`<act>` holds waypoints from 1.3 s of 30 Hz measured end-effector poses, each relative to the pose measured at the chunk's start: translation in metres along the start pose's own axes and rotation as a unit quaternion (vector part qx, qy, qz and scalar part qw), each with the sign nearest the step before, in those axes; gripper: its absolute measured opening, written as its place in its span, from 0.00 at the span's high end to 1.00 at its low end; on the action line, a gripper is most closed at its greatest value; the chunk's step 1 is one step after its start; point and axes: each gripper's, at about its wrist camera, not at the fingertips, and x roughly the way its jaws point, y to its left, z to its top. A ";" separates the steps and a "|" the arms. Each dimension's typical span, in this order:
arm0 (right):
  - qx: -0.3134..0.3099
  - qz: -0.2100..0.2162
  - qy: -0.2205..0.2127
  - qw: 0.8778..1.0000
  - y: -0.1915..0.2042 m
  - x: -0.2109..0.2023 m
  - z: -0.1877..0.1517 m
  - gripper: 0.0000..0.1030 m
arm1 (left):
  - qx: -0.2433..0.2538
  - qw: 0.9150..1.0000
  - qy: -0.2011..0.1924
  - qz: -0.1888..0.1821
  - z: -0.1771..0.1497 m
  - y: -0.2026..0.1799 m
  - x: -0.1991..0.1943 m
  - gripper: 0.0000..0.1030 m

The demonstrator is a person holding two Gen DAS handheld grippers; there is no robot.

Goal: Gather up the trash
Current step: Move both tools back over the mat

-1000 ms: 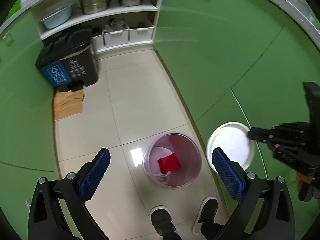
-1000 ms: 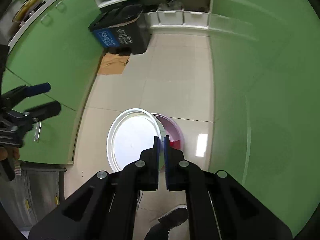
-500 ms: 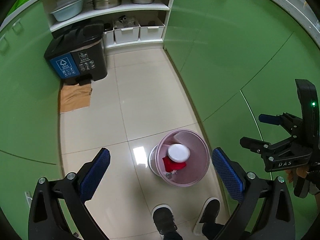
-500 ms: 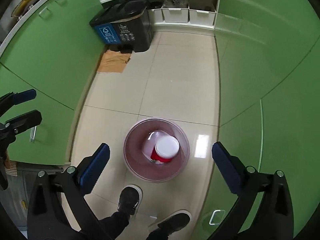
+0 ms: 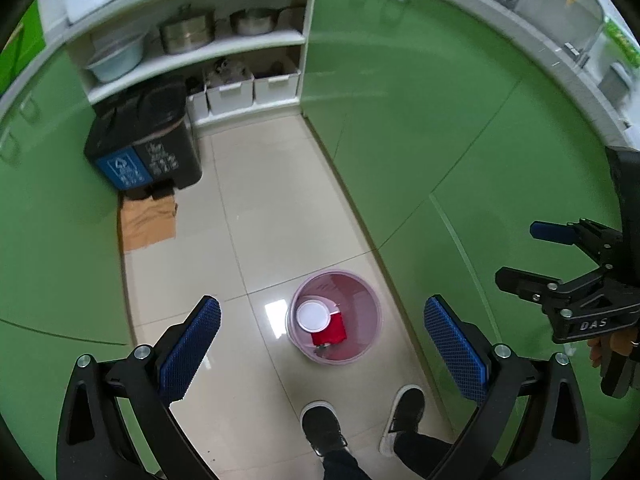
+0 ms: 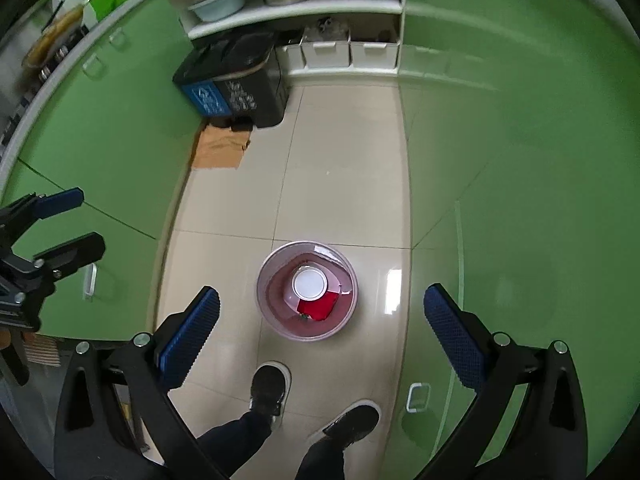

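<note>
A pink waste bin stands on the tiled floor below both grippers. Inside it lie a white paper plate and a red piece of trash. My left gripper is open and empty, high above the bin; it also shows at the left edge of the right wrist view. My right gripper is open and empty, high above the bin; it also shows at the right of the left wrist view.
Green cabinets line both sides of the narrow floor. A black two-part sorting bin stands at the far left beside flattened cardboard. White shelves hold pots and boxes. The person's shoes are near the pink bin.
My right gripper opened and let go of the white plate, which dropped into the pink bin. Both grippers have risen, so the bin looks smaller.
</note>
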 end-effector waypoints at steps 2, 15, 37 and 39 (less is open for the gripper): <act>0.009 -0.001 -0.008 1.000 -0.001 -0.039 0.003 0.03 | 0.007 1.000 -0.002 -0.002 0.009 -0.010 -0.023 0.05; 0.103 -0.060 -0.101 0.988 -0.065 -0.272 -0.020 0.03 | 0.102 0.992 -0.061 -0.043 0.073 -0.116 -0.180 0.05; 0.261 -0.150 -0.147 0.942 -0.266 -0.390 -0.164 0.03 | 0.269 0.950 -0.064 -0.144 0.120 -0.386 -0.165 0.05; 0.263 -0.144 -0.145 0.943 -0.276 -0.390 -0.166 0.03 | 0.272 0.950 -0.052 -0.145 0.125 -0.403 -0.153 0.05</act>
